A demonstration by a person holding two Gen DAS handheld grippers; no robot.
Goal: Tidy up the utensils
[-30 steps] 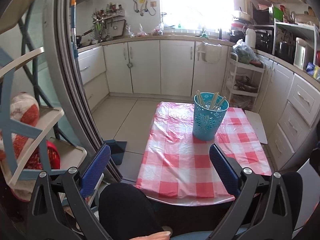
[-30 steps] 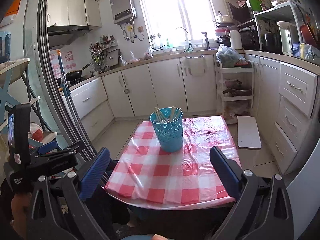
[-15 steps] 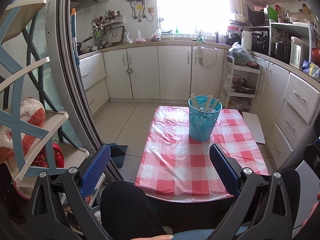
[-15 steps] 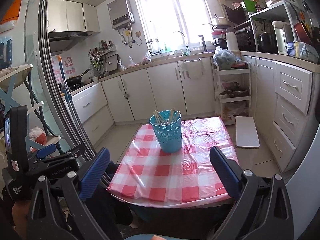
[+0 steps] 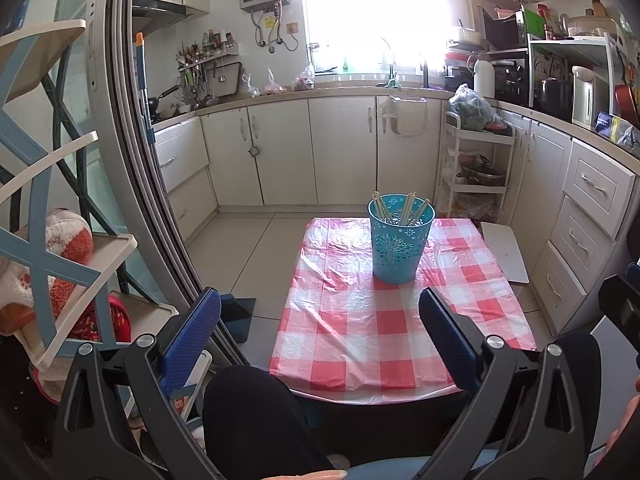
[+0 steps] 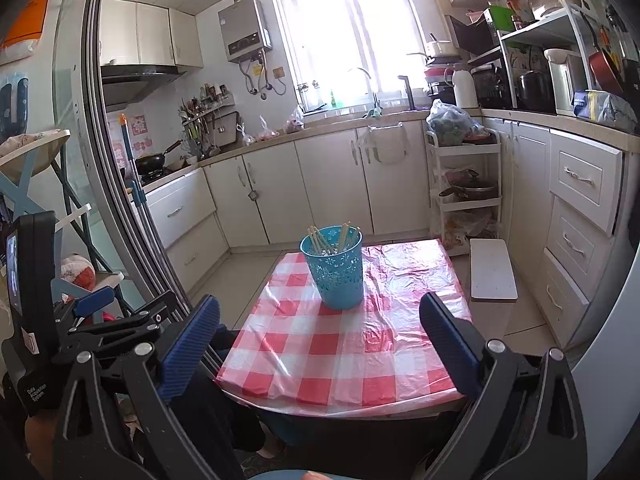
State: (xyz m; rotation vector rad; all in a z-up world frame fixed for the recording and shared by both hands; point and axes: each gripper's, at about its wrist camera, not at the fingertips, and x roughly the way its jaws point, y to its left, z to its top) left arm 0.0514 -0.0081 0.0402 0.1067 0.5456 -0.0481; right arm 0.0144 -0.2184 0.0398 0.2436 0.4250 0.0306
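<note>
Left gripper at 6 o'clock, held above near table edge, jaws spread wide, nothing between blue pads. Right gripper likewise wide apart, empty, hovering over near edge of table. Left gripper body showed at 8 o'clock in right wrist view. Person's dark-clothed knee below table edge. Red-white checked cloth covered table. Blue perforated holder upright at 12 o'clock, toward far end of table, well apart from both grippers. Chopsticks stood inside holder, leaning on rim. White cabinets behind.
</note>
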